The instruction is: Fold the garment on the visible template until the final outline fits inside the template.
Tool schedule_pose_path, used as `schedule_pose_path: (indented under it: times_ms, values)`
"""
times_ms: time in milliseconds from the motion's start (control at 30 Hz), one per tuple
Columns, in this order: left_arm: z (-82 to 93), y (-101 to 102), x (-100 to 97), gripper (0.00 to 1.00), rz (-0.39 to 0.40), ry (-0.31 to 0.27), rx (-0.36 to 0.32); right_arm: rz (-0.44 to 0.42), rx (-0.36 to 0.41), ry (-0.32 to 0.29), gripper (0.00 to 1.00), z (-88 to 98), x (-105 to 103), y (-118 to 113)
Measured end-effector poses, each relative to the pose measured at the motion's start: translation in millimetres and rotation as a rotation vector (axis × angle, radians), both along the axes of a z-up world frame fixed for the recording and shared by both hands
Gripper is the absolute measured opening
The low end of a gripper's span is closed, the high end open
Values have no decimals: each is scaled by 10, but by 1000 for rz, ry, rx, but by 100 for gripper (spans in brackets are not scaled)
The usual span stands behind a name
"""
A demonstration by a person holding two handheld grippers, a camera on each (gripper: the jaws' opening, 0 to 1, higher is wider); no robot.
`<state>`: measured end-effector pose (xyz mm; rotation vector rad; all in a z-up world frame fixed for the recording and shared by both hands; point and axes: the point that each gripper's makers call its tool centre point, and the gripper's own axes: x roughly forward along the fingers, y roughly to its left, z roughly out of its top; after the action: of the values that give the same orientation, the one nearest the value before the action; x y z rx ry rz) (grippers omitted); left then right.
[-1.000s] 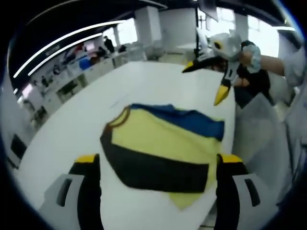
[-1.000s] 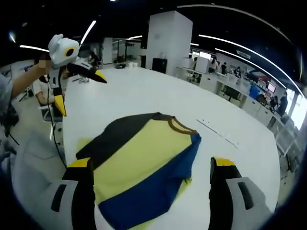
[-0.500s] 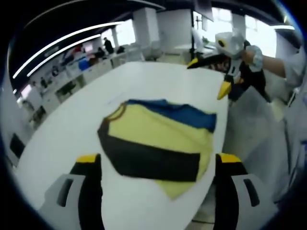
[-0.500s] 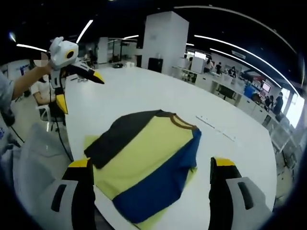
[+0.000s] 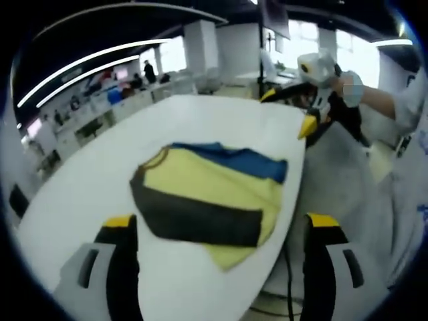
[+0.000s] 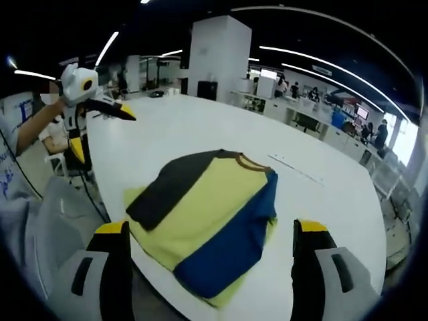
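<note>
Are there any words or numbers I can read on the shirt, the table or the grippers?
None can be read.
Folded garment: plain yellow, blue and black panels, no print showing.
White table: only a thin dark line, no letters.
Left gripper and right gripper: no visible labels.
Blue marks on the white sleeve: too blurred to read.

Garment (image 5: 207,194) on table (image 5: 87,194), near edge.

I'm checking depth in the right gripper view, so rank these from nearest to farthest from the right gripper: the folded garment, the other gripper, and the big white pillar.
From the right gripper:
1. Folded garment, on the white table just ahead of the jaws.
2. Left gripper, held up at far left past the table edge.
3. White pillar, far back in the room.
</note>
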<state>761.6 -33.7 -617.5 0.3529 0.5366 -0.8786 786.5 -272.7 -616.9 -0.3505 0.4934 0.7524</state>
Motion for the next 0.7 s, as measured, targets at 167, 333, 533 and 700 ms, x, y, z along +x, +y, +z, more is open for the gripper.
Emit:
schedule_pose_path:
  times_ms: [167, 333, 533, 700]
  values:
    - [-29, 33, -72, 99, -3, 13, -27, -45, 20, 5, 100, -27, -70, -11]
    - [6, 36, -146, 99, -24, 8, -34, -73, 23, 16, 100, -98, -160, 37]
    - [29, 31, -177, 99, -41, 7, -41, -83, 0, 27, 100, -183, -240, 70]
    - [49, -6, -178, 99, -37, 5, -51, -64, -33, 32, 100, -236, -271, 36]
